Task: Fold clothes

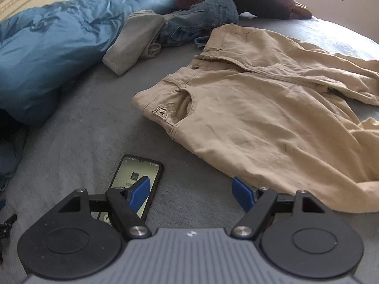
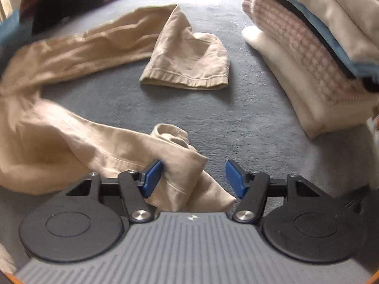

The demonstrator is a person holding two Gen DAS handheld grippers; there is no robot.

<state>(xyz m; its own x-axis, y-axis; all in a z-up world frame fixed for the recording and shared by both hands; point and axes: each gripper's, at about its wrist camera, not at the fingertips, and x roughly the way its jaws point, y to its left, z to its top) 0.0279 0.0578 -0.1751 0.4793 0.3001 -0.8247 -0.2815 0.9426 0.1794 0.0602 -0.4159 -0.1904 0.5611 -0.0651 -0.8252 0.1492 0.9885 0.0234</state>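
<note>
trousers (image 1: 272, 108): beige, spread on grey bed (image 1: 83, 130), waistband edge toward phone (image 1: 139, 179)
left gripper (image 1: 190, 193): jaws apart, empty, over bare bed
right gripper (image 2: 193, 179): jaws apart, leg cuff (image 2: 189, 179) lying loose between
free room: bare bed between both legs

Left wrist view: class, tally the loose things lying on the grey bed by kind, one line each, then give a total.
Trousers: 2, the beige trousers and the blue jeans
Grey folded garment: 1
Blue duvet: 1
Phone: 1
Total: 5
</note>
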